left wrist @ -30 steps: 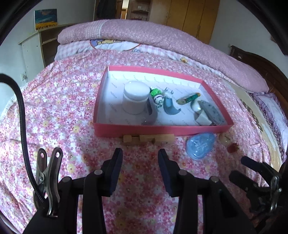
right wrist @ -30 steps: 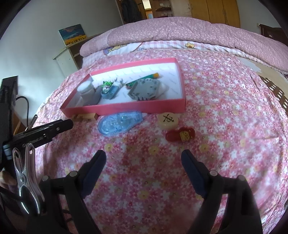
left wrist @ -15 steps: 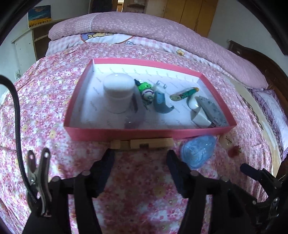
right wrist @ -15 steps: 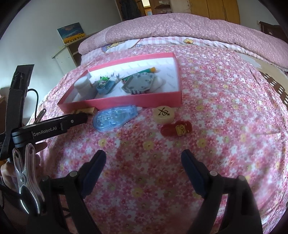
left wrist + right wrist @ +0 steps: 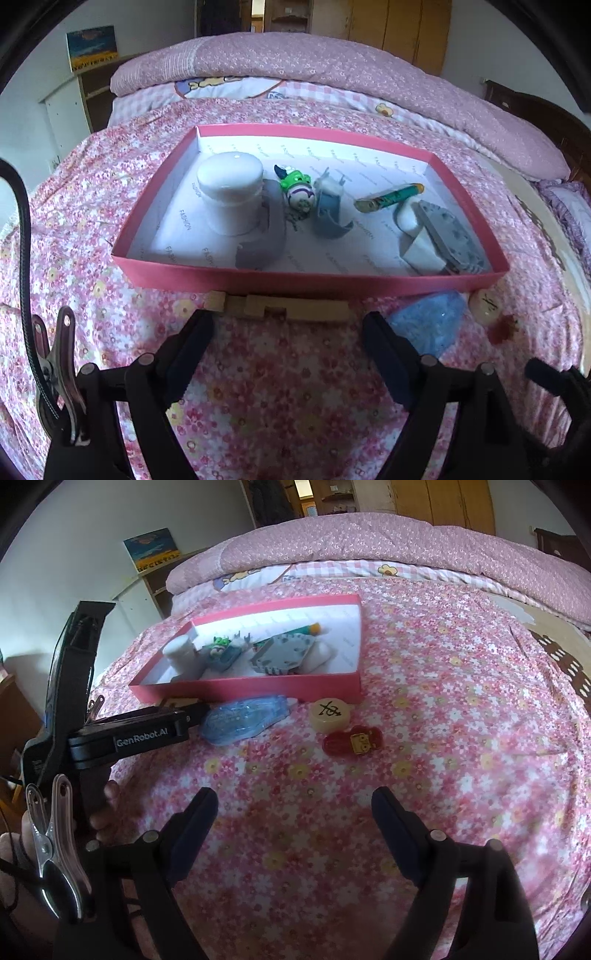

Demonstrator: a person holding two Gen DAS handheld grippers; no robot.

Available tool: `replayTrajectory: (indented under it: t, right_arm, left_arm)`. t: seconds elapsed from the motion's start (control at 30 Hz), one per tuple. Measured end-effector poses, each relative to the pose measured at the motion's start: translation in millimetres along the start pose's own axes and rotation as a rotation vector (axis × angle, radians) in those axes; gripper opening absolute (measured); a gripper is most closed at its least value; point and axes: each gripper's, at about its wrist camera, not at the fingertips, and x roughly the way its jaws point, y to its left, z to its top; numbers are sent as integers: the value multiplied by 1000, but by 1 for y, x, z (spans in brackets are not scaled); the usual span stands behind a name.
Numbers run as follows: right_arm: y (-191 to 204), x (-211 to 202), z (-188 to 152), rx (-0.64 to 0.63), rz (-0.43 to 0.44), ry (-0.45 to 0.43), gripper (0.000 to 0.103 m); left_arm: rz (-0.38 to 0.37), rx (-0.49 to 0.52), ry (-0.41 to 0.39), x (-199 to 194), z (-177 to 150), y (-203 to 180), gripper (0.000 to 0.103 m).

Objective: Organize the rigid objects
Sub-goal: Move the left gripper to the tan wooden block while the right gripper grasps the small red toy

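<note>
A pink box [image 5: 306,282] [image 5: 258,686] lies on the floral bed. It holds a white jar [image 5: 231,194], a green toy [image 5: 299,188], a grey clock [image 5: 448,236] and other small items. A wooden block [image 5: 291,308] lies against its near wall. My left gripper [image 5: 288,332] is open, just short of the block. A blue tape dispenser [image 5: 243,720] [image 5: 428,325], a round chess piece [image 5: 330,713] and a red toy [image 5: 352,740] lie in front of the box. My right gripper [image 5: 293,805] is open and empty, short of them.
The left gripper's body [image 5: 129,736] reaches into the right wrist view from the left. A folded pink quilt [image 5: 332,70] lies at the head of the bed. A shelf with a picture [image 5: 92,48] stands at the far left.
My left gripper has moved forward to the wooden block and opened wider. My right gripper has moved slightly closer to the loose items and stayed open.
</note>
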Motion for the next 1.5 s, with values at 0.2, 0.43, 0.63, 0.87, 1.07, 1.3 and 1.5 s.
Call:
replayTrajectory:
  t: [0.2,0.43,0.63,0.87,1.07,1.3,1.5]
  right_arm:
    - [-4,3,1,19,-6,4,87]
    - [-7,6,0,31,-5,10,87]
    - [-6,7,1,28,-4,8,87]
    - [-15,10,12,17,-58,-13,87]
    - [-24,27,27,-21,-129,3,87]
    - [-21,41,30,-39,-152,23,75]
    - [-14,41,30,-72,-164,16,46]
  left_arm:
    - [14,-27,-14,5,2,1,89]
    - [30,-22,-25,3,2,5,74]
    - [-7,-24,-29,-7,-3,18,57]
    - [-14,-23,-34,-15,-11,25,57]
    - [-37,-22,-37,-20,-14,27,57]
    - [-58,-10,-43,-24,-16,23,57]
    - [-59,-3,-42,-26,-17,20,57]
